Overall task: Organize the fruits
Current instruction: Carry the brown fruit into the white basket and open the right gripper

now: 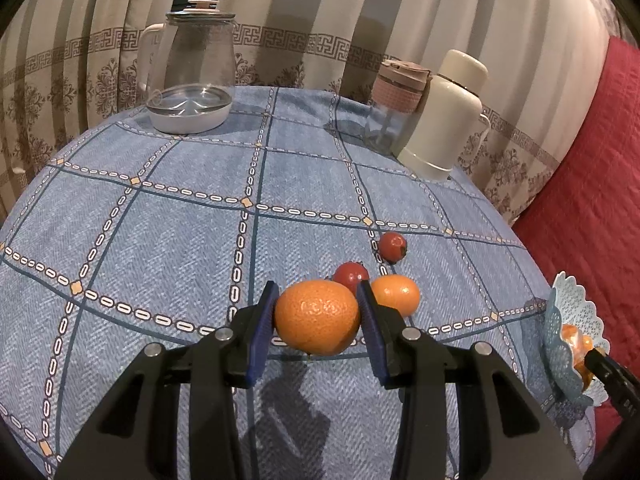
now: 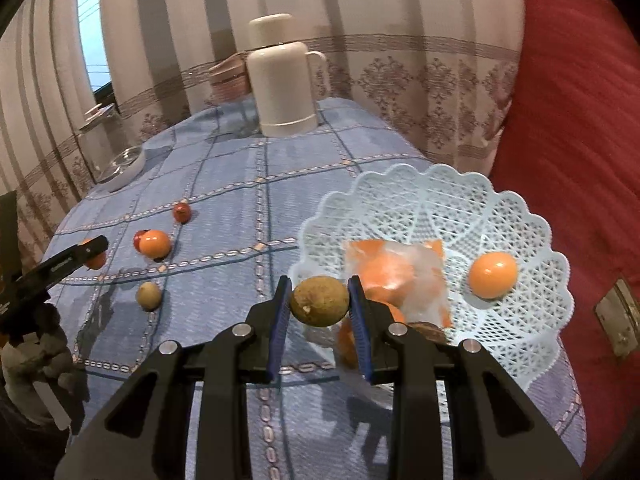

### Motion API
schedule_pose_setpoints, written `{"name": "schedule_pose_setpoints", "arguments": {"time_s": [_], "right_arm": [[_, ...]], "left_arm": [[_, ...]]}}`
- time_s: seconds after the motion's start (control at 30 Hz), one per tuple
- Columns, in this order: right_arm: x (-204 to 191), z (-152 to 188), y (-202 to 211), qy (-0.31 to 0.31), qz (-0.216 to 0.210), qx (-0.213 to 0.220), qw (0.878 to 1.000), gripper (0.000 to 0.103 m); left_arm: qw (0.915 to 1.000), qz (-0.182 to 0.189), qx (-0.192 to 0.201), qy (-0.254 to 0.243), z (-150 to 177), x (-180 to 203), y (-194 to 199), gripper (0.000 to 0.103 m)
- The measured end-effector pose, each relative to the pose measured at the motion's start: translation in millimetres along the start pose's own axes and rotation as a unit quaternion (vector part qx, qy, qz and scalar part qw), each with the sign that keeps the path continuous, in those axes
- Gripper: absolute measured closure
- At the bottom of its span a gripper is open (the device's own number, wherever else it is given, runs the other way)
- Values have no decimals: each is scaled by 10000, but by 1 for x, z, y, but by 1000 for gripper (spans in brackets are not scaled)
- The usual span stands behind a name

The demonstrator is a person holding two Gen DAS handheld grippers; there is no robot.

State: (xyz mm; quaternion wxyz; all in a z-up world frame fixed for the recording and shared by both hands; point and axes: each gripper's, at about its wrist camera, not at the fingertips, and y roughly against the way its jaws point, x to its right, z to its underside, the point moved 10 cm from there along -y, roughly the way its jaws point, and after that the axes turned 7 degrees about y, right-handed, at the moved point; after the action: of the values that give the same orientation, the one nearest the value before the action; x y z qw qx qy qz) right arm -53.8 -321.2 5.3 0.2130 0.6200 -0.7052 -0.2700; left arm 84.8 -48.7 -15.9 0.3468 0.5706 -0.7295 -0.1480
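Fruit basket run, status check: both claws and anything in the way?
Left claw shut on large round orange. Right claw shut on brownish round fruit, beside pale-blue lattice plastic basket. Nothing blocking.

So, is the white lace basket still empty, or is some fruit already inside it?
Not empty. The basket already holds a loose orange fruit and a clear bag of orange fruit.
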Motion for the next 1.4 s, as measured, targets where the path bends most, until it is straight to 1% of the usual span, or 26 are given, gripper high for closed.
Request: {"name": "schedule_pose_setpoints", "arguments": {"time_s": [0.47,0.57,0.7,0.8,0.87,1.17,1.4], "right_arm": [[23,6,11,-179,136,80,9997,73],[28,7,11,-336,77,62,9994,73],[38,9,11,-445,147,32,9989,73],[45,12,12,-565,99,26,9984,73],[47,12,13,-587,142,49,9982,71],[63,17,14,-717,263,49,9971,71],[77,17,13,-808,352,96,9961,70]], "left_arm": [[10000,-38,-6,-22,3,-1,-1,62],[10000,-43,-5,-18,4,-2,-1,62],[10000,-52,-12,-12,5,-2,-1,62],[10000,-59,4,-17,4,-2,0,62],[10000,-65,12,-22,4,-1,1,62],[9999,-105,22,-48,4,0,2,62],[10000,-6,40,-64,1,9,9,62]]}}
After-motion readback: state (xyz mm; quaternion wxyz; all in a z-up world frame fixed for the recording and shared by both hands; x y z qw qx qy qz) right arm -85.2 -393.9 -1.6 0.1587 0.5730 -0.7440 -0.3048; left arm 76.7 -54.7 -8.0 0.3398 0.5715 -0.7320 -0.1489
